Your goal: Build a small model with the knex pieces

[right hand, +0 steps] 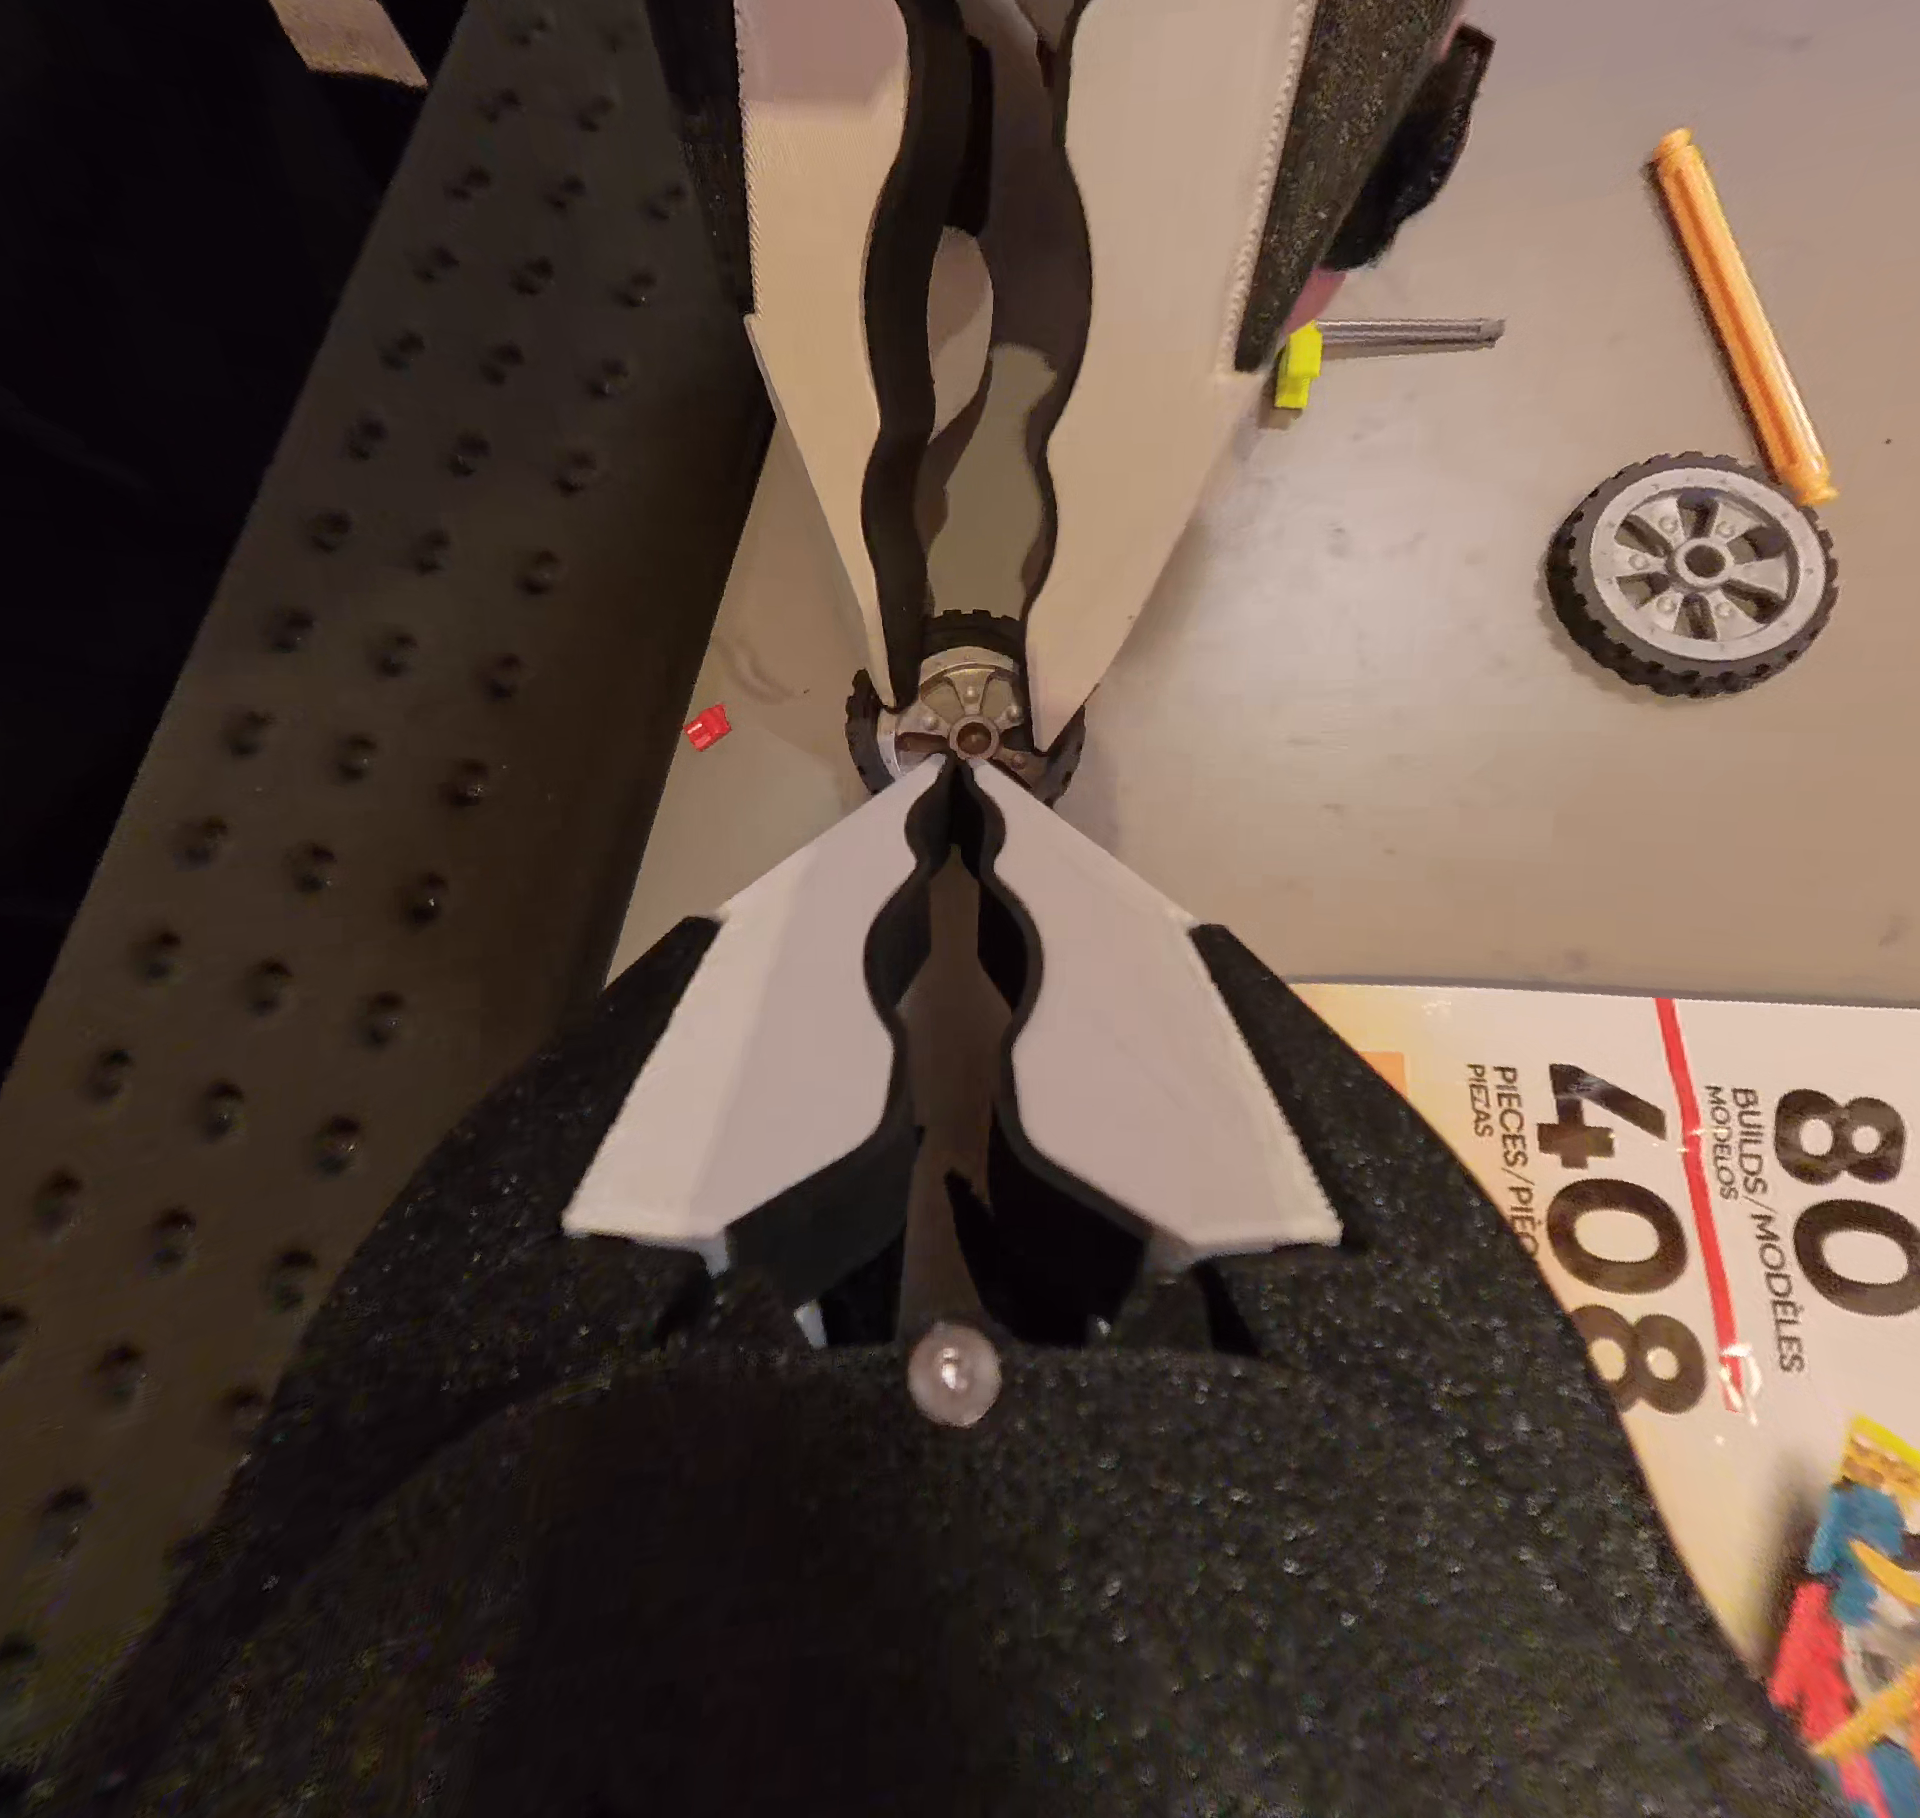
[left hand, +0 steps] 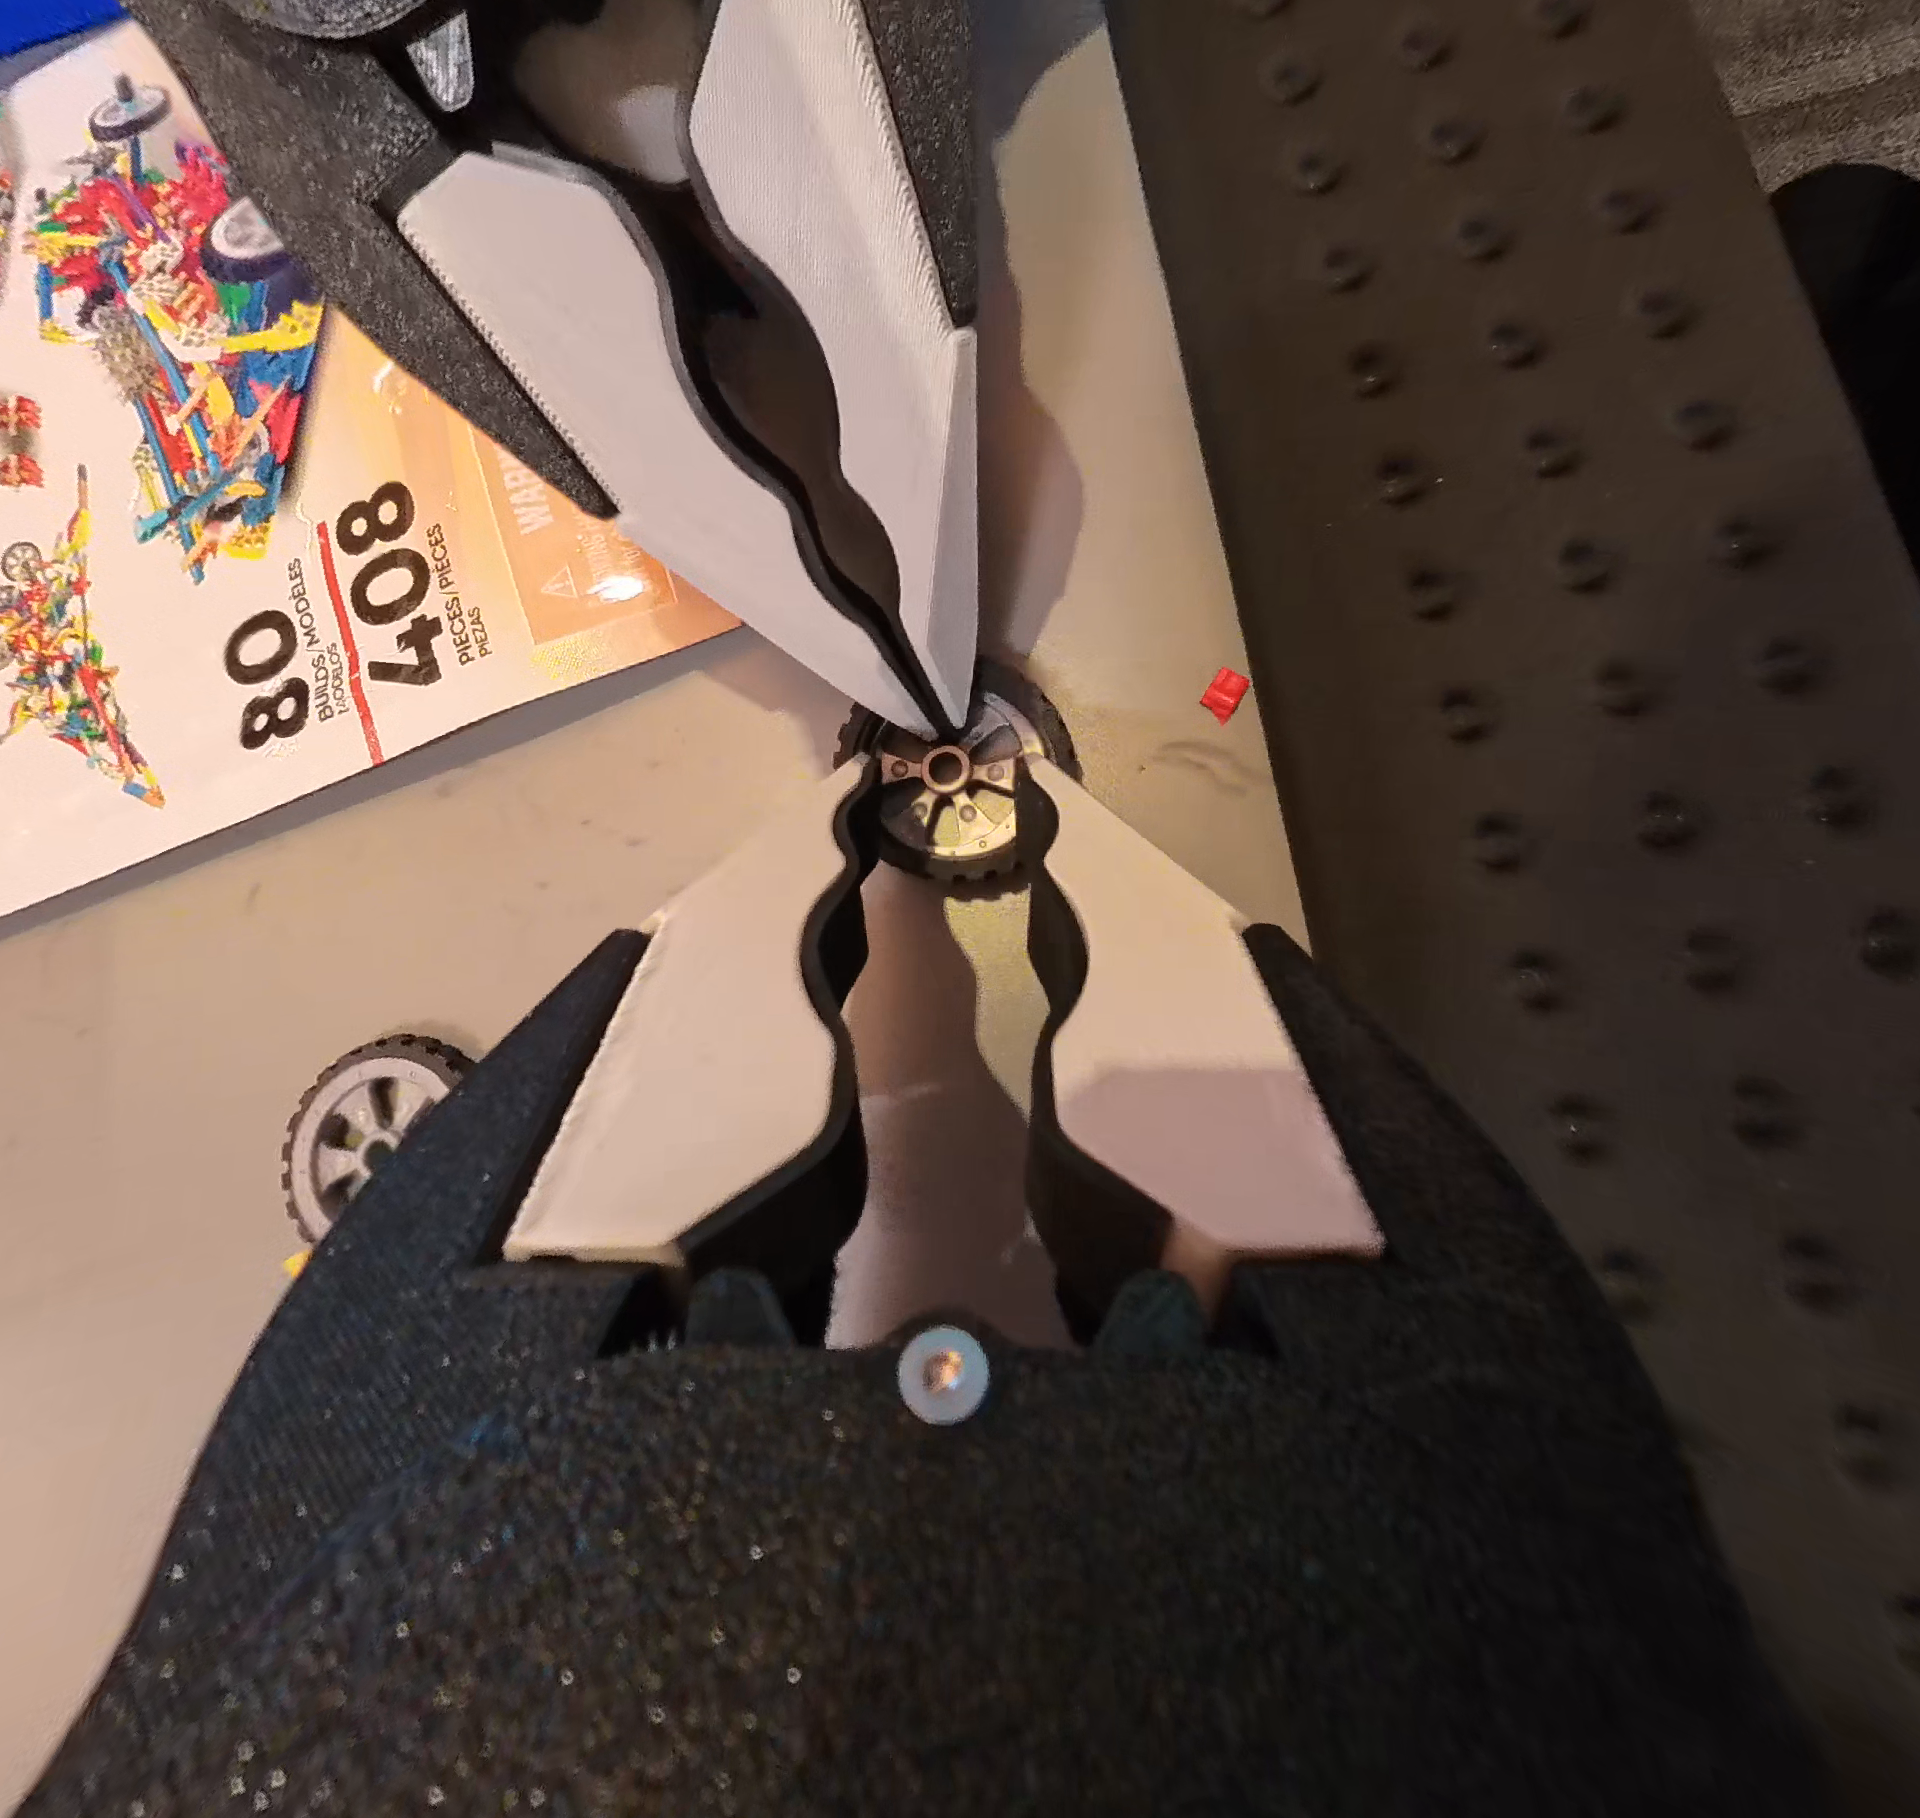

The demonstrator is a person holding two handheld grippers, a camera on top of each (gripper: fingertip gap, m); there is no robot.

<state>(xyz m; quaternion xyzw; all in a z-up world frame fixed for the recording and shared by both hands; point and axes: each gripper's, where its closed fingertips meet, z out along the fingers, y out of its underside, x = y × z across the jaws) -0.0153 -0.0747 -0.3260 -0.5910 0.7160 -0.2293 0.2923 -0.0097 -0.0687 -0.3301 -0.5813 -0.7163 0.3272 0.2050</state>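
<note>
A small toy wheel [left hand: 961,828] with a black tyre and silver hub stands on its edge just above the beige table [left hand: 540,895]. My left gripper [left hand: 948,804] is shut on it, one fingertip on each side of the tyre. My right gripper [left hand: 951,724] comes in from the opposite side, shut, with its tips meeting at the hub's centre hole. I see nothing between its tips. In the right wrist view the right gripper [right hand: 956,776] points at the wheel [right hand: 961,703], which the left gripper [right hand: 968,710] clamps from above.
A second wheel [right hand: 1694,573] lies flat on the table, also in the left wrist view [left hand: 358,1134]. An orange rod [right hand: 1745,324], a yellow-green connector [right hand: 1299,366] on a grey rod [right hand: 1423,332], a small red piece [right hand: 709,727], a printed box [right hand: 1662,1197] and a black studded strip [right hand: 364,625] lie around. My two grippers' fingertips are within a few centimetres of each other. The small red piece [right hand: 709,727] lies around 4 centimetres away from my left fingertips. The left camera catches it too, in the left wrist view [left hand: 1197,695].
</note>
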